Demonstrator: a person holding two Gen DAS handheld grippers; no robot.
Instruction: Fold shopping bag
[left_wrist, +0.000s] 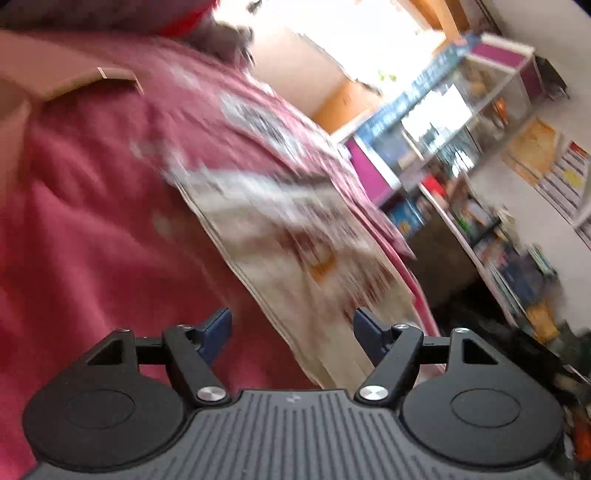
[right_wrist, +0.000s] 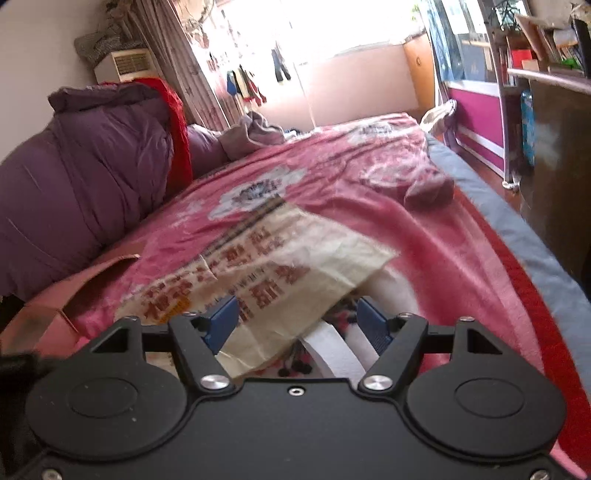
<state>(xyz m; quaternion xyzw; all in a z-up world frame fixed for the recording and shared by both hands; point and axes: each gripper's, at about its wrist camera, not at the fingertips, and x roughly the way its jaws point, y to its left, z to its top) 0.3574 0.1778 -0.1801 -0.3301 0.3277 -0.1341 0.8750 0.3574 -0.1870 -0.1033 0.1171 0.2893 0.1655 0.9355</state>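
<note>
A cream shopping bag (right_wrist: 280, 266) with red printed characters lies flat on the pink floral blanket (right_wrist: 369, 184); its white handles (right_wrist: 340, 354) stick out from under its near edge. My right gripper (right_wrist: 297, 321) is open, just above the bag's near edge, jaws wide apart and empty. In the left wrist view the bag (left_wrist: 295, 243) is blurred and runs diagonally across the blanket (left_wrist: 92, 221). My left gripper (left_wrist: 291, 332) is open and empty, over the bag's near end.
A purple quilt (right_wrist: 81, 173) and red cloth are piled at the bed's left. A brown cardboard box flap (left_wrist: 66, 81) lies on the blanket. Shelves and a glass cabinet (left_wrist: 461, 129) stand beside the bed. The bed's grey-edged side (right_wrist: 517, 240) drops off on the right.
</note>
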